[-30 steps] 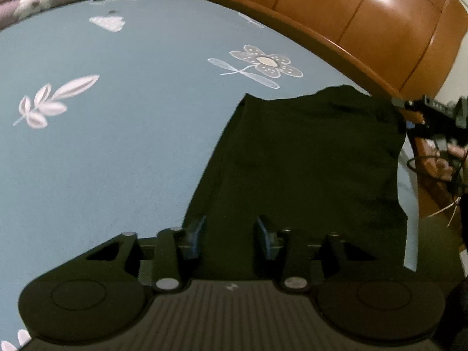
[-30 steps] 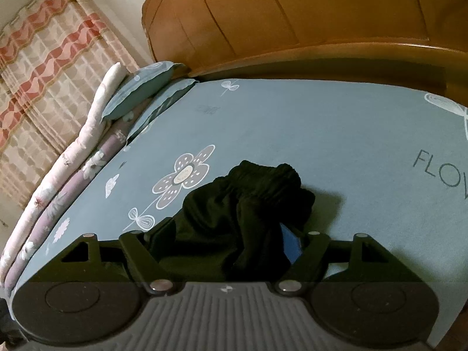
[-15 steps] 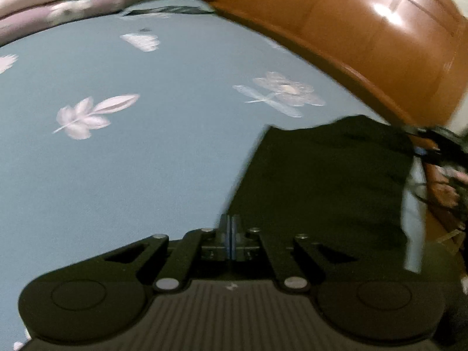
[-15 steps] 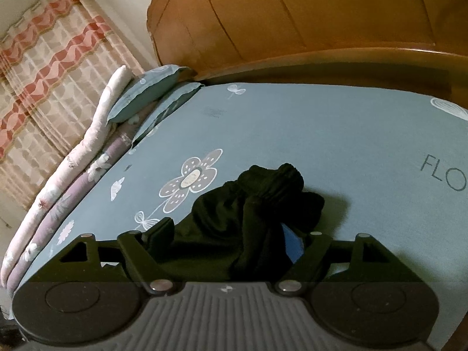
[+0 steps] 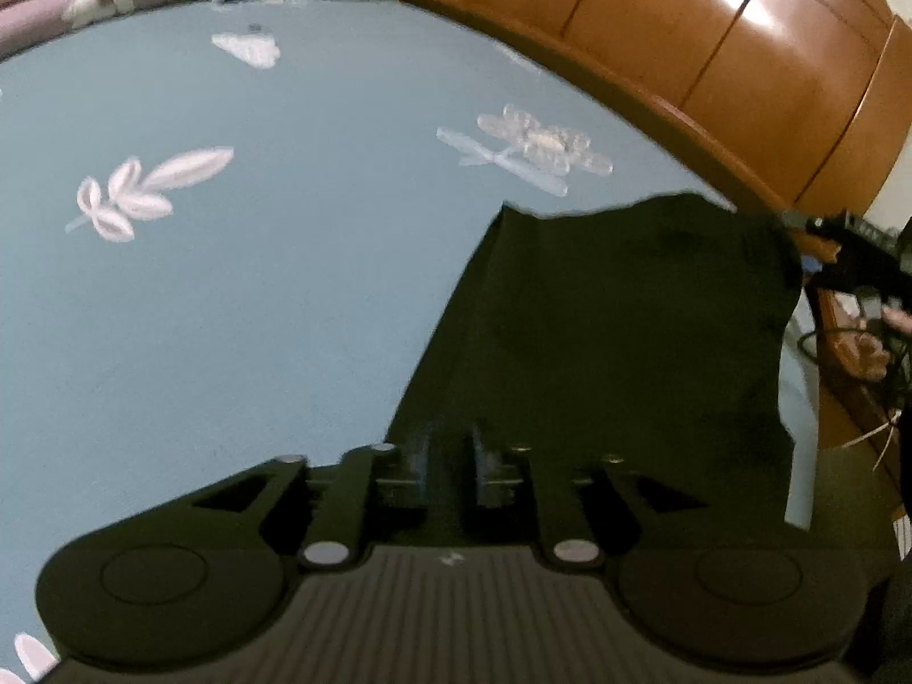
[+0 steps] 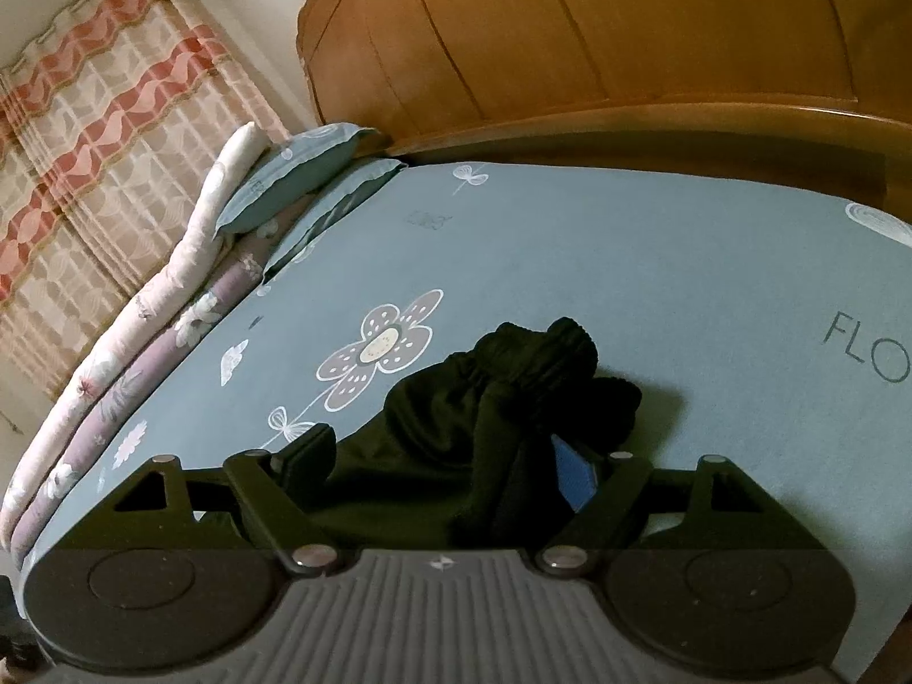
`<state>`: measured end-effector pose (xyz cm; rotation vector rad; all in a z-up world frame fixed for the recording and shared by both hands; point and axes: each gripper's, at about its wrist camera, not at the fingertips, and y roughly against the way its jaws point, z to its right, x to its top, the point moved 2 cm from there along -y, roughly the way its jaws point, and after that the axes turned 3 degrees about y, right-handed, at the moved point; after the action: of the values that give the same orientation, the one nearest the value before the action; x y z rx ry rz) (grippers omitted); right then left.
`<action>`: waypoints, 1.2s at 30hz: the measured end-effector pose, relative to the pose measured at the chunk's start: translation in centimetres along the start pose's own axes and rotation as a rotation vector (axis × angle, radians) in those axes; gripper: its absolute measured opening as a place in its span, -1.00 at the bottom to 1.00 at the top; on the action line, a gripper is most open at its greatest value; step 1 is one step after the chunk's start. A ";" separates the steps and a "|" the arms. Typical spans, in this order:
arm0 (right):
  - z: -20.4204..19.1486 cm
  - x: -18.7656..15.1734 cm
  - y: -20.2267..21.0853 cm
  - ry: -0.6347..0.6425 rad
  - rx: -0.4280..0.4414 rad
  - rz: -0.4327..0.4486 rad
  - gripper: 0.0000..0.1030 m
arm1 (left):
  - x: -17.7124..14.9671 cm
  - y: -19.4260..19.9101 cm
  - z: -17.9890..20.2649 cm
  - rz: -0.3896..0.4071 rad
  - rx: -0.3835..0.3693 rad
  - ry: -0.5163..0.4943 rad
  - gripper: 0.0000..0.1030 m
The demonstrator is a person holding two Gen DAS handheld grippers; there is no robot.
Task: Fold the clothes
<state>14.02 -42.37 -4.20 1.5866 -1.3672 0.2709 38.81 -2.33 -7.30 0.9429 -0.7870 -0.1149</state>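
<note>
Black garment (image 5: 615, 336) lies flat on blue floral bedsheet (image 5: 256, 296), near wooden headboard (image 5: 712, 45); elastic waistband end bunched at right gripper (image 6: 450, 456). Right jaws stand wide — fabric between them, pads not seen pressing. Left gripper (image 5: 450, 456) over near hem, jaws just been opening, narrow gap, no cloth seen pinched. Judged step: taking hold before fold. Next move calls for both jaws closing firmly on cloth — then lifting evenly.

A blue bedsheet (image 6: 570, 262) printed with flowers and leaves covers the bed. A wooden headboard (image 6: 598, 40) rises behind it. Two blue pillows (image 6: 290, 176) and a folded floral quilt (image 6: 142, 330) lie beside a red-striped curtain (image 6: 97, 131).
</note>
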 end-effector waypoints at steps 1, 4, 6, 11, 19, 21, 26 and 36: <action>0.0 0.0 0.1 0.005 0.001 0.001 0.62 | -0.2 -0.1 0.0 -0.003 0.000 -0.004 -0.58; -0.2 0.2 0.3 0.007 0.004 0.006 0.62 | -0.5 -0.1 0.3 -0.010 0.001 -0.017 -0.46; -0.2 0.4 0.5 0.013 0.005 0.011 0.62 | -0.5 -0.2 0.7 -0.028 0.008 -0.041 -0.48; -0.6 0.6 1.0 0.030 0.002 0.027 0.62 | -0.6 0.0 1.5 -0.033 0.044 -0.053 -1.00; -1.4 1.3 1.9 0.060 0.012 0.062 0.62 | 0.8 3.1 1.7 0.070 0.090 -0.070 -1.00; -1.9 1.4 1.9 0.078 0.014 0.061 0.62 | 0.4 2.1 1.1 0.033 0.074 -0.047 -0.98; -4.2 1.3 2.1 0.164 0.015 0.039 0.62 | -0.3 1.6 1.4 0.012 0.115 -0.033 -0.88; -14.4 -7.1 -1.1 0.492 0.166 -0.276 0.62 | -3.2 3.8 7.0 0.016 0.034 -0.207 -0.32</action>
<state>18.42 -26.96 -2.62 1.6798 -0.7559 0.5741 31.04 -3.52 -3.78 0.9671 -0.9903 -0.1881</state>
